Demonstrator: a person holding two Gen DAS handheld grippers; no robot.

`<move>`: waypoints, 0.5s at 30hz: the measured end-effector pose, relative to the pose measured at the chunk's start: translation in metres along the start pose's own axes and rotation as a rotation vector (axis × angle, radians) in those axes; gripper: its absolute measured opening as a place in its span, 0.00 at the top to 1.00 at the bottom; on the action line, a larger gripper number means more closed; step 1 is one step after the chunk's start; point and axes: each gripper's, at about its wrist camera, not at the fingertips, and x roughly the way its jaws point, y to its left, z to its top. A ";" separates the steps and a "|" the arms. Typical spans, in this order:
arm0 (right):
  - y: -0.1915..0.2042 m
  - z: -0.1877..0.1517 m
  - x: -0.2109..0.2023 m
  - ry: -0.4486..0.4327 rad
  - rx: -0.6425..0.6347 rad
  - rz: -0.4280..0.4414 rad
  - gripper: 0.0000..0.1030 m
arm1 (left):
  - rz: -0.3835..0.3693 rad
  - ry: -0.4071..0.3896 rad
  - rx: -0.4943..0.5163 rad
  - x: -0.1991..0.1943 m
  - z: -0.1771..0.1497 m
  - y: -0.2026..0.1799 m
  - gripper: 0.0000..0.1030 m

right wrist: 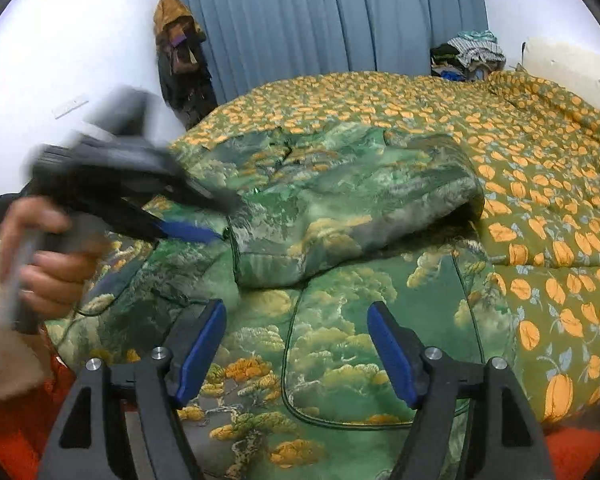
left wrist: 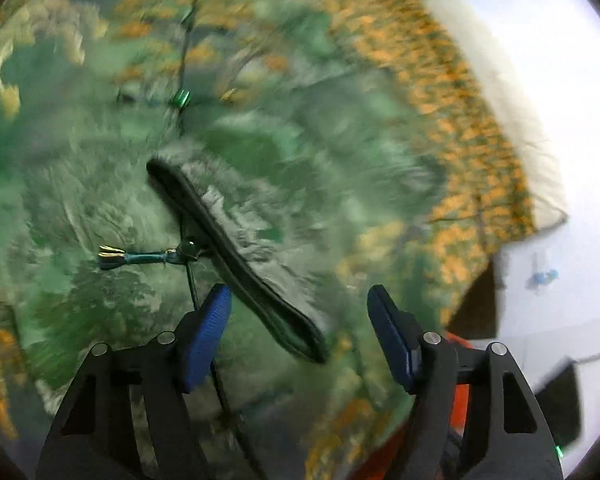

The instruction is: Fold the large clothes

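With the right gripper and left gripper both holding jaws apart and empty above the green garment on the bed, the apparently loose cord may snag and drag the fold.

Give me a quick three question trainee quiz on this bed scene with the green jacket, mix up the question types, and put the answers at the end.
1. True or false: the right gripper has its fingers closed on the green jacket.
2. Multiple choice: the jacket lies on A) a bare wooden floor, B) a quilt with orange fruit print, C) a glass desk.
3. Short answer: in the left wrist view, what dark item lies on the jacket between the left gripper fingers?

Key
1. False: the fingers stand apart above the cloth, gripping nothing.
2. B.
3. A black padded strap or trim piece; the blur hides exactly what it is.
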 end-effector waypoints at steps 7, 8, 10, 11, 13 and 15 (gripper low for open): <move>-0.010 -0.001 -0.001 -0.021 0.014 0.008 0.28 | 0.099 -0.043 0.013 0.010 -0.004 -0.019 0.93; -0.014 0.000 0.000 -0.022 0.029 0.004 0.28 | 0.106 -0.053 0.020 0.007 -0.004 -0.021 0.93; -0.021 0.002 -0.002 -0.028 0.057 -0.009 0.28 | 0.099 -0.092 0.051 -0.011 -0.004 -0.034 0.94; -0.026 0.004 -0.005 -0.041 0.076 -0.016 0.28 | 0.091 -0.119 0.080 -0.028 0.000 -0.039 0.94; -0.038 0.010 -0.011 -0.069 0.112 -0.026 0.28 | 0.101 -0.172 0.134 -0.049 0.016 -0.047 0.94; -0.057 0.021 -0.014 -0.094 0.148 -0.056 0.28 | 0.130 -0.240 0.183 -0.075 0.037 -0.051 0.94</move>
